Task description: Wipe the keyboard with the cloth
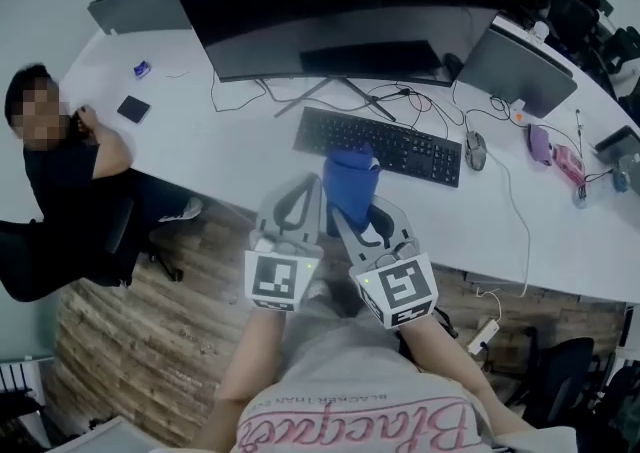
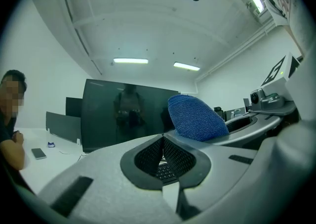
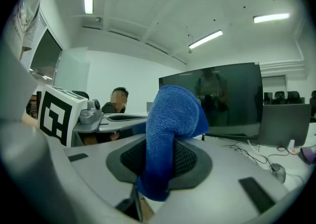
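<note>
Nearest the body, the left grey two-jaw gripper (image 1: pixel 296 203) was held with its jaws brought together on nothing, only a sliver of keys being seen through the gap behind their tips in the left gripper view (image 2: pixel 163 155). It was probably parked there to stay clear of the work.

Just beside it, the right grey two-jaw gripper (image 1: pixel 348 209) was clamped on the blue knitted cloth (image 1: pixel 350 181). The fabric was pinched low between the pads (image 3: pixel 157 161), so that a rounded fold (image 3: pixel 173 114) was left standing beyond the tips, presumably as a soft wiping face.

The cloth was carried above the near edge of the black flat keyboard (image 1: pixel 385 146), apparently not yet pressed onto it. The keyboard lay on the white curved desk (image 1: pixel 230 156), before the dark curved monitor (image 1: pixel 340 11).
</note>
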A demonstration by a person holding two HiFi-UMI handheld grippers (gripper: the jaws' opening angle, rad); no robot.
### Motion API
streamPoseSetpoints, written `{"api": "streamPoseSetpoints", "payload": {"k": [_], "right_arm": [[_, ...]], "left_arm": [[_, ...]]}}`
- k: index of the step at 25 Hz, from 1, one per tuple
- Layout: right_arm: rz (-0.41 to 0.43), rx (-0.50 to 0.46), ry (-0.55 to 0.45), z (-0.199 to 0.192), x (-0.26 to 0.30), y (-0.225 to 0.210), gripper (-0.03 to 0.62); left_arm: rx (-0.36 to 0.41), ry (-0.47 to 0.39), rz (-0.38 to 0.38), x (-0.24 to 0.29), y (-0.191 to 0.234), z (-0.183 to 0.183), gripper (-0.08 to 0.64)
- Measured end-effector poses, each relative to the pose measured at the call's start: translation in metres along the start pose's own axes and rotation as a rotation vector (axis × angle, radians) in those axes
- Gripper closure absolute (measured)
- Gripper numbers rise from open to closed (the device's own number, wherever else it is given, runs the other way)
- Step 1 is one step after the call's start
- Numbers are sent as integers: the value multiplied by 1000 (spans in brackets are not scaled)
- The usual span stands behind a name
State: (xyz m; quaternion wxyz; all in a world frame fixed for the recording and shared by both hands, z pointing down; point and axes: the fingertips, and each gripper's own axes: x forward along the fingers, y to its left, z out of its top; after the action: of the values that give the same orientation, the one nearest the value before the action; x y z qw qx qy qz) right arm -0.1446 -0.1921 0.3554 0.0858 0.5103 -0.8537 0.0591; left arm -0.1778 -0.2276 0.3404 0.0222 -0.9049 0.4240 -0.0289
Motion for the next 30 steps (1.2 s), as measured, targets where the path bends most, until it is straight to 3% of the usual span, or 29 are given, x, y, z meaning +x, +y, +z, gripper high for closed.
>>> {"api": "streamPoseSetpoints", "payload": {"k": [13, 30], "right_arm": [[-66, 22, 38, -6, 21, -25, 494], [25, 92, 35, -2, 89, -111, 494]], "left_arm": [[-28, 30, -65, 34, 14, -20, 555], [-14, 99, 13, 124, 46, -36, 555]]}}
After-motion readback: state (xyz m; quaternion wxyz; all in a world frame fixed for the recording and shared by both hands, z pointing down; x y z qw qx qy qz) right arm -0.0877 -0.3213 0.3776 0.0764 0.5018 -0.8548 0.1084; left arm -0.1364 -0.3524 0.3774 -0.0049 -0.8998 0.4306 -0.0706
